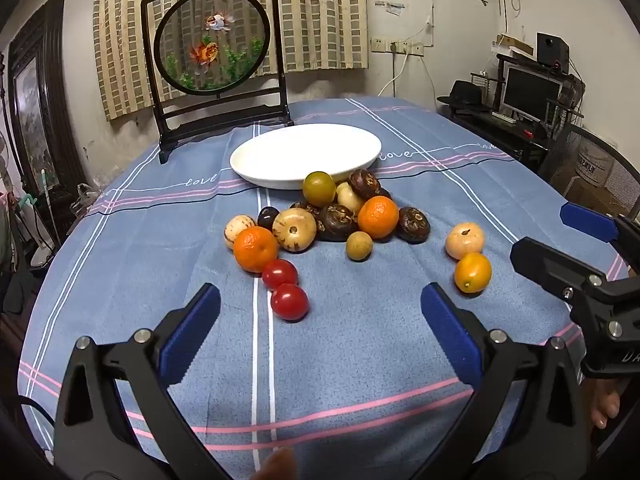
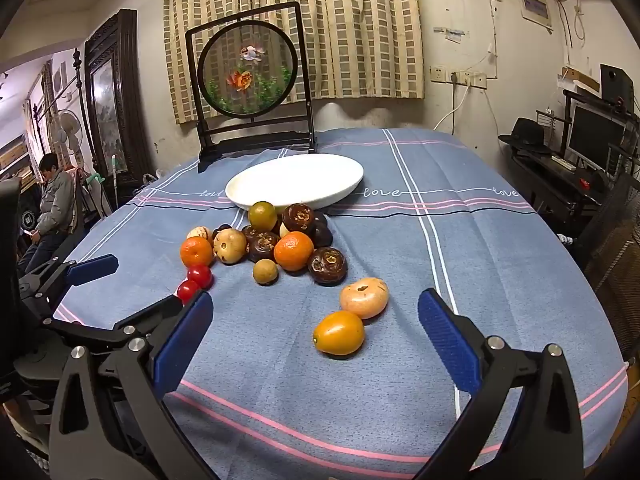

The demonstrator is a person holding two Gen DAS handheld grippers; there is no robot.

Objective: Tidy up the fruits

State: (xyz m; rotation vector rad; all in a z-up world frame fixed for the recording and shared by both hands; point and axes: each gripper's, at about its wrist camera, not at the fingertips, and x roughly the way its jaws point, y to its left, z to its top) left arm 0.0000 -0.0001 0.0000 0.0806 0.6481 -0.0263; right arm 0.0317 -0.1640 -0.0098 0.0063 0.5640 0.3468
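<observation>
I see the plate [image 1: 306, 156] lying on the tablecloth [image 1: 360, 340], with the framed screen [image 1: 216, 60] standing behind it to the left. Just before the plate's near rim sits the fruit pile [image 1: 332, 212]. Nearer me, left of the pile, 2 cherry tomatoes [image 1: 285, 288] lie touching. Right of the pile, well apart from it, 2 more fruits [image 1: 468, 256] lie together, 1 before the other.
</observation>
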